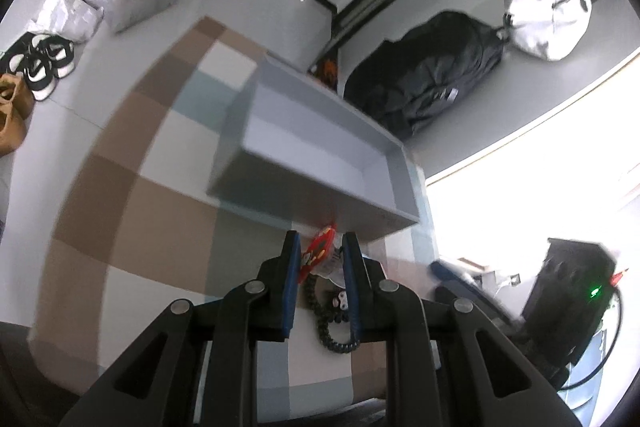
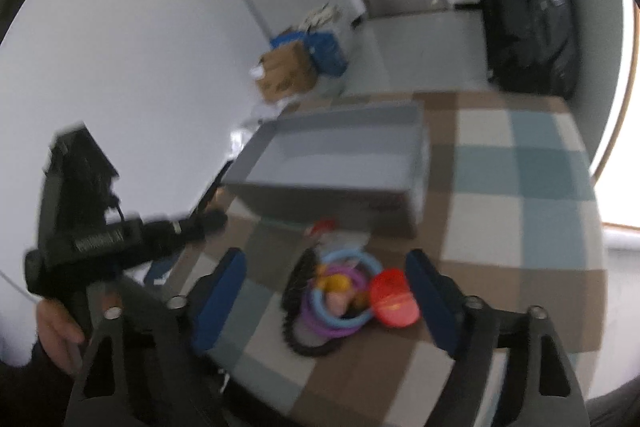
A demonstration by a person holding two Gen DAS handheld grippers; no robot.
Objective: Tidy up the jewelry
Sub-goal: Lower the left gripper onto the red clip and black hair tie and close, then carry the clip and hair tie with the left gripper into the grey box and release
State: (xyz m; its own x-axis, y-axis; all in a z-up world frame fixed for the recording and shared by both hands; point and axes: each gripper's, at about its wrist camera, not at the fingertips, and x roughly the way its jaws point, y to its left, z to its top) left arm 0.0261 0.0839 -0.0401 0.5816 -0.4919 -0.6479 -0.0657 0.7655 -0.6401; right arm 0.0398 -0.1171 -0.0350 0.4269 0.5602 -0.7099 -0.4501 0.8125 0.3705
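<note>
Below, the jewelry pile (image 2: 336,291) lies between the right gripper's (image 2: 326,269) parted jaws.

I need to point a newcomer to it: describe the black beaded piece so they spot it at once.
Start at the checked tablecloth and find the grey open box. In front of it lies a small heap of jewelry; the black beaded piece curves along the heap's left edge. It alone is dark and knobbly, beside smooth blue and purple rings and a red disc.

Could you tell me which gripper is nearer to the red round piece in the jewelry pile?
Right. The right gripper has the red round piece just inside its right-hand finger, untouched. The left gripper appears beyond the pile, beside the grey box.
</note>
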